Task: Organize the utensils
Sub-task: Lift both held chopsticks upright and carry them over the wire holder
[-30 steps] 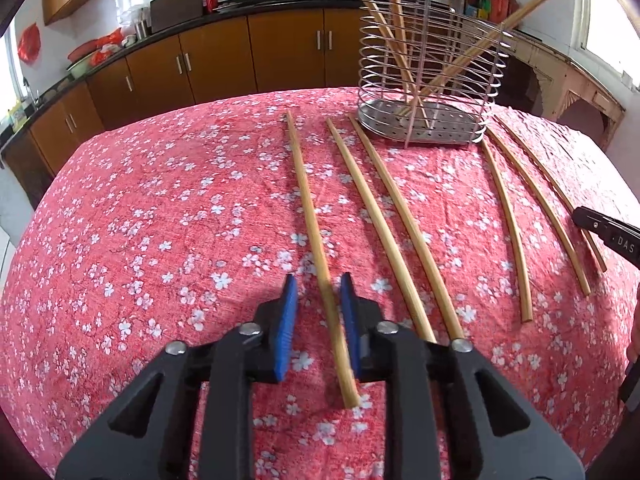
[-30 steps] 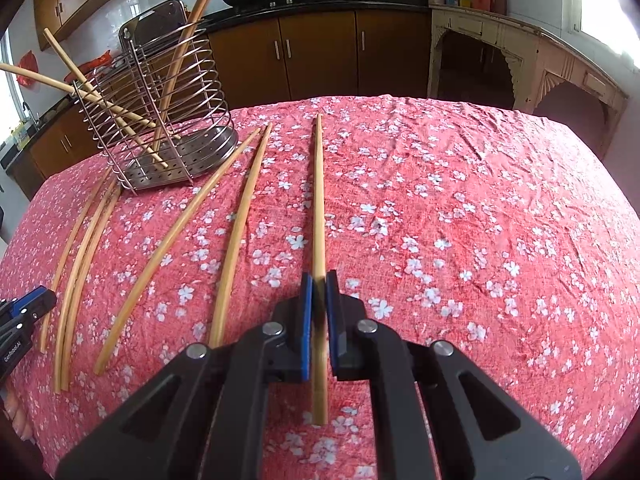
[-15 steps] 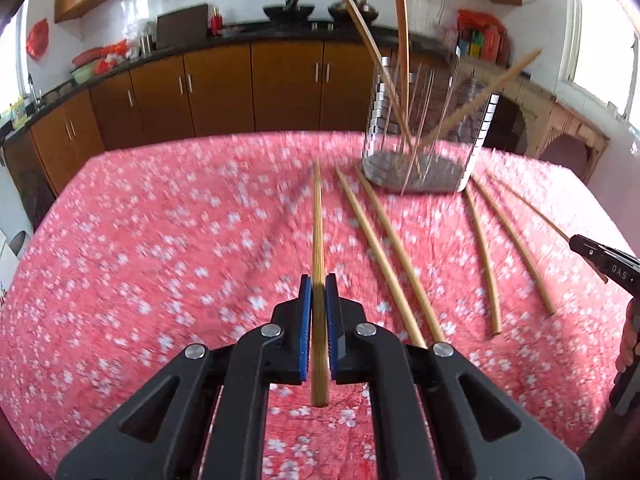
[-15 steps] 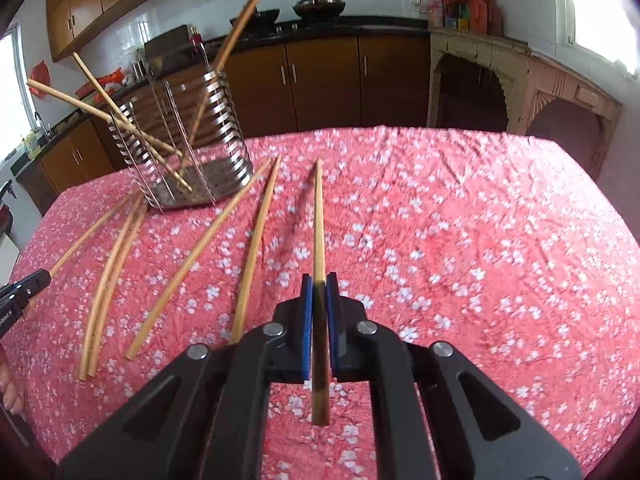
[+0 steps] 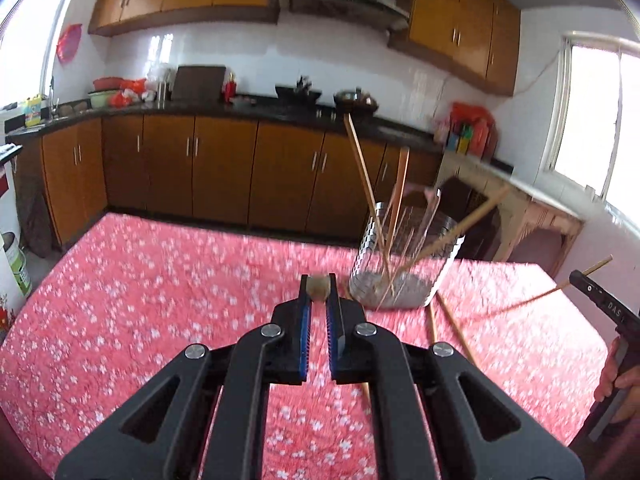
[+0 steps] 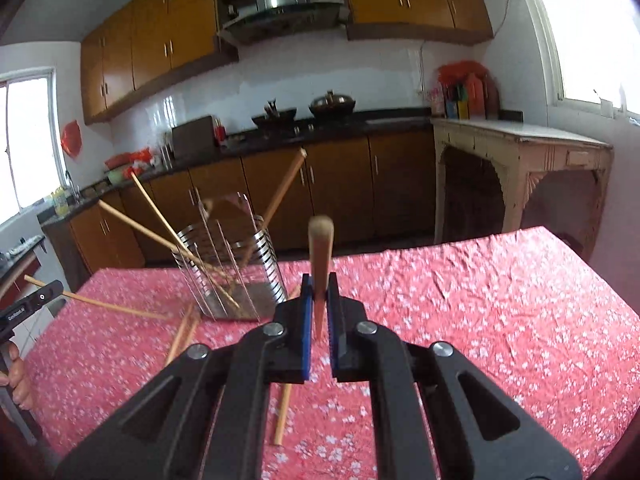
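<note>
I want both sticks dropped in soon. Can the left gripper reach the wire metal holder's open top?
Probably yes: the left gripper, shut on a bamboo chopstick, faces the wire metal holder with nothing between.

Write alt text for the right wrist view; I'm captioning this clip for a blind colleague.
The right gripper is shut on a bamboo chopstick that points up and away above a red floral tablecloth. To the left, a wire utensil holder holds several chopsticks, with loose ones lying beside it. The left gripper, at the far left edge, holds another chopstick.
</note>
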Tool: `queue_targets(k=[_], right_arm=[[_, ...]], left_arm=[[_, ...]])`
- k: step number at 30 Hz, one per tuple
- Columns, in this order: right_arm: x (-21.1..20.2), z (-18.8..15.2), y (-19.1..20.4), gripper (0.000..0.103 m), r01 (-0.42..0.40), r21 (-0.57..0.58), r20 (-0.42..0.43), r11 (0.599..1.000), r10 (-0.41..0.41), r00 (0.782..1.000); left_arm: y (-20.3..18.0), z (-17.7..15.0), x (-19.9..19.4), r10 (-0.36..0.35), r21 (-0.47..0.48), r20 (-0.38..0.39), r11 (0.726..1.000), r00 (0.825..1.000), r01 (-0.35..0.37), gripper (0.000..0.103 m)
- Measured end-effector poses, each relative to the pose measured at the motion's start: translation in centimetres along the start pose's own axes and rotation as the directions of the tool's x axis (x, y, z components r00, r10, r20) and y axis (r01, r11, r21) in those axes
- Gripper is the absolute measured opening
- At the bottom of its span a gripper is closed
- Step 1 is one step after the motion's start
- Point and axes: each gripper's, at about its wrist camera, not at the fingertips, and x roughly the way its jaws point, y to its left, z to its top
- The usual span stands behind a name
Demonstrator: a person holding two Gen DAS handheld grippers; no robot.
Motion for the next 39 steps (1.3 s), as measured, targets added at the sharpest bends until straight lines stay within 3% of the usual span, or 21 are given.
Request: queue_targets(k=[16, 20, 30, 39], right_arm=[[-0.9, 1.3, 0.1, 0.008, -0.011, 0.006, 0.039, 1.0, 0.01, 0.999], [-3.0, 4.1, 0.2, 0.008, -0.035, 0.021, 0.116, 0.999, 0.033, 0.993], [-5.2, 10.1, 1.0, 0.008, -0.147, 0.057, 0.212, 0.988, 0.132, 0.968], [-1.4, 12.9, 3.4, 0.008, -0.17, 0.016, 0.199, 0.985, 0.163, 0.966]], left_arm=[[-0.1, 1.2, -0.4, 0.001, -0.012, 0.034, 1.0, 0.999, -0.001, 0.007], [-0.8, 3.2, -1.8, -0.019, -0.004, 0.082, 1.0, 0.996, 0.02, 0.007], [-7.0, 9.3, -5.8, -0.078, 0.045, 0.252, 0.997, 0.965, 0.069, 0.007], [-10.8, 14.0, -3.0, -0.01, 0.009, 0.418, 1.0, 0.908, 0.006, 0.007]])
